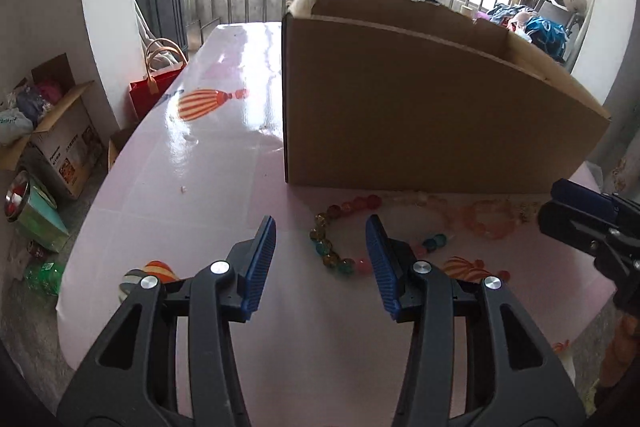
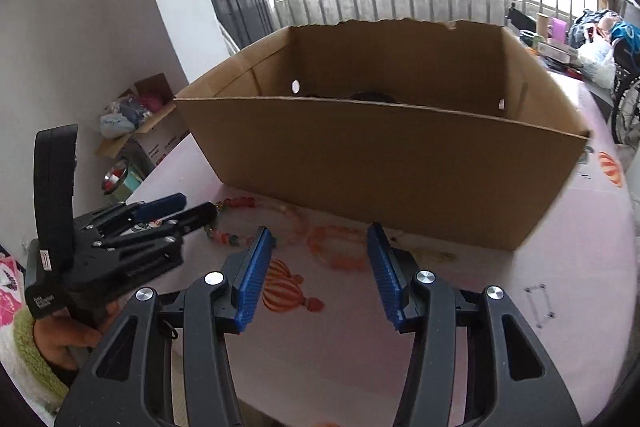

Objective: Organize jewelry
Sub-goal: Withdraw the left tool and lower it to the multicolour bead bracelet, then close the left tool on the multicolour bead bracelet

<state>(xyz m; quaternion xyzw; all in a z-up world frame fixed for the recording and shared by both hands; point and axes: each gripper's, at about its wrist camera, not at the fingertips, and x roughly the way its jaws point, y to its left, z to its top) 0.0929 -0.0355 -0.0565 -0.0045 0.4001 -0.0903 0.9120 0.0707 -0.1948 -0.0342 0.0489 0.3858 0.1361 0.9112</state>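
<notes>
Multicoloured bead bracelet point(image 1: 334, 243): round translucent beads in red, amber, green and blue, lying in a loop on the pink desk point(image 1: 224, 155) just before the cardboard box point(image 1: 420, 115). Beside it, pale orange bead bracelet point(image 1: 486, 217), also near the box wall. Left tool point(image 1: 320, 259) jaws apart, empty. Right tool point(image 2: 320, 263) jaws apart, empty, above the orange beads.

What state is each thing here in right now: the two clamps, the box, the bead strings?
Left gripper: jaws open, nothing between them.
Right gripper: jaws open, empty.
Cardboard box: upright on the table, top open.
Multicoloured bead bracelet: loose on the table, outside the box.
Orange bead bracelet: loose on the table, beside the box.
</notes>
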